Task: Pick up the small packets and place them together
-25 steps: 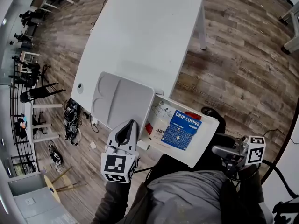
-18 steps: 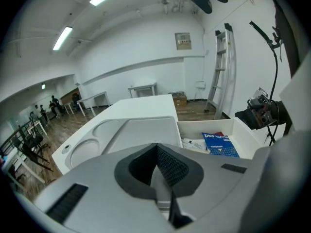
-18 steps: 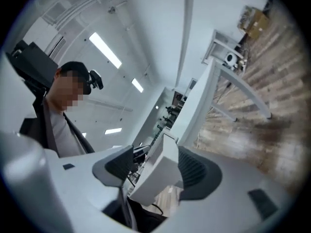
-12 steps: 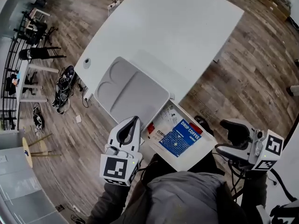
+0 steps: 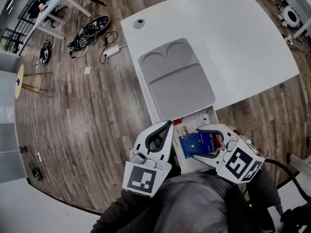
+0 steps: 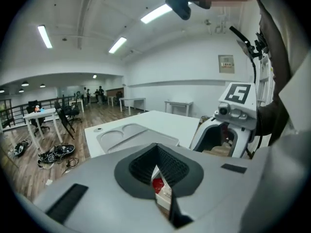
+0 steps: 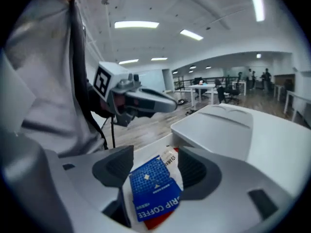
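Blue drip-coffee packet [image 5: 193,143] looks like a light, flat foil sachet. Prob. slick and crinkly, bends easily, not fragile. Best bet is to pinch it across a free edge or corner so it doesn't fold or slide out. The white packet [image 5: 183,130] and red packet [image 7: 151,223] in the same pile should handle much the same, i.e. thin and floppy.

All three lie inside the white box [image 5: 208,114], at the near edge of the table [image 5: 233,38]. The blue one is on top, the white peeks out on the box's far side, and the red shows from under the blue on the near side. The grey tray [image 5: 180,89] sits just beyond the box and is bare.

Right gripper [image 5: 198,142] hangs over the box w/ jaws spread wide. The blue packet lies below and between them and isn't pinched. From its own view the jaws [image 7: 153,169] straddle the packet, neither pad seeming to touch it.

Left gripper [image 5: 169,124] is at the box's left rim, tips pressed together w/ nothing between them. Red and white packets only show through the slit behind its pads [image 6: 167,166].
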Action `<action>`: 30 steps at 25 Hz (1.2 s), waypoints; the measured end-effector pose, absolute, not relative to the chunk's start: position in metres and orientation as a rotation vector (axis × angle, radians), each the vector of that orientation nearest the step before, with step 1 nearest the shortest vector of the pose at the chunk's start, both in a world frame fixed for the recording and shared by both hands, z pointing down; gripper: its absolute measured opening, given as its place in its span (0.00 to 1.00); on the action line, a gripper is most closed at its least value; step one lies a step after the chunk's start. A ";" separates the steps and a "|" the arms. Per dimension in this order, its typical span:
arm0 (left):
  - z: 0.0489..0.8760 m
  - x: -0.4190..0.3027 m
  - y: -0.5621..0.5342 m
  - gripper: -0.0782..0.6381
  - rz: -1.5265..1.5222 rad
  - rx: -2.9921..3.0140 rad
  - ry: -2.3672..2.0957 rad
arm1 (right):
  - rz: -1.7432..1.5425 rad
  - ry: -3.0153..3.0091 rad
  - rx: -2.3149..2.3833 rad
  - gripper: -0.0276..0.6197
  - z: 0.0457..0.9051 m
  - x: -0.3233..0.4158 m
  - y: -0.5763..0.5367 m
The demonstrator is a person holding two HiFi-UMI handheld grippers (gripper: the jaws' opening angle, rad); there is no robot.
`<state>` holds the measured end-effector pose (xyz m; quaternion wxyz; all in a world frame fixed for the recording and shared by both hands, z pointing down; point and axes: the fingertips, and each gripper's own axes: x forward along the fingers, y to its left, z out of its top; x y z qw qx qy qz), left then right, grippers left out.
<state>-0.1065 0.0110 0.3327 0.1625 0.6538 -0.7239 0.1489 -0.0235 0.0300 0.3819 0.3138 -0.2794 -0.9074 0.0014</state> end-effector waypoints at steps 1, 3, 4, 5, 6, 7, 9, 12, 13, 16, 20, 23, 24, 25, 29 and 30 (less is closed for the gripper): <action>0.331 -0.107 0.018 0.09 0.403 1.853 -2.077 | -0.061 -2.331 -0.780 0.50 0.392 -0.028 0.039; 0.333 -0.104 0.025 0.09 0.364 1.815 -2.109 | -0.156 -2.216 -0.859 0.50 0.411 -0.029 0.049; 0.335 -0.102 0.027 0.09 0.349 1.795 -2.125 | -0.191 -2.175 -0.887 0.50 0.419 -0.029 0.051; 0.337 -0.103 0.029 0.09 0.336 1.779 -2.140 | -0.223 -2.143 -0.906 0.50 0.425 -0.030 0.052; 0.339 -0.104 0.031 0.09 0.324 1.765 -2.155 | -0.257 -2.112 -0.918 0.50 0.432 -0.031 0.054; 0.340 -0.107 0.034 0.09 0.314 1.751 -2.170 | -0.297 -2.077 -0.926 0.50 0.439 -0.032 0.056; 0.343 -0.113 0.043 0.09 0.291 1.709 -2.202 | -0.396 -1.988 -0.942 0.50 0.457 -0.031 0.059; 0.350 -0.124 0.062 0.09 0.257 1.631 -2.247 | -0.508 -1.900 -0.963 0.44 0.475 -0.031 0.064; 0.352 -0.128 0.067 0.09 0.254 1.611 -2.258 | -0.518 -1.893 -0.971 0.43 0.477 -0.033 0.065; 0.357 -0.137 0.077 0.09 0.253 1.564 -2.280 | -0.557 -1.909 -0.982 0.38 0.474 -0.039 0.065; 0.353 -0.139 0.083 0.09 0.250 1.548 -2.295 | -0.583 -2.030 -0.924 0.06 0.452 -0.050 0.064; 0.349 -0.137 0.083 0.09 0.248 1.554 -2.302 | -0.510 -2.085 -0.906 0.05 0.440 -0.050 0.063; 0.348 -0.135 0.083 0.09 0.249 1.557 -2.304 | -0.483 -2.100 -0.904 0.05 0.435 -0.048 0.062; 0.348 -0.134 0.082 0.09 0.249 1.557 -2.305 | -0.449 -2.118 -0.905 0.05 0.429 -0.047 0.061; 0.345 -0.130 0.084 0.09 0.230 1.539 -2.319 | -0.317 -2.221 -0.924 0.05 0.393 -0.048 0.056; 0.344 -0.130 0.084 0.09 0.229 1.535 -2.324 | -0.288 -2.253 -0.933 0.05 0.383 -0.051 0.053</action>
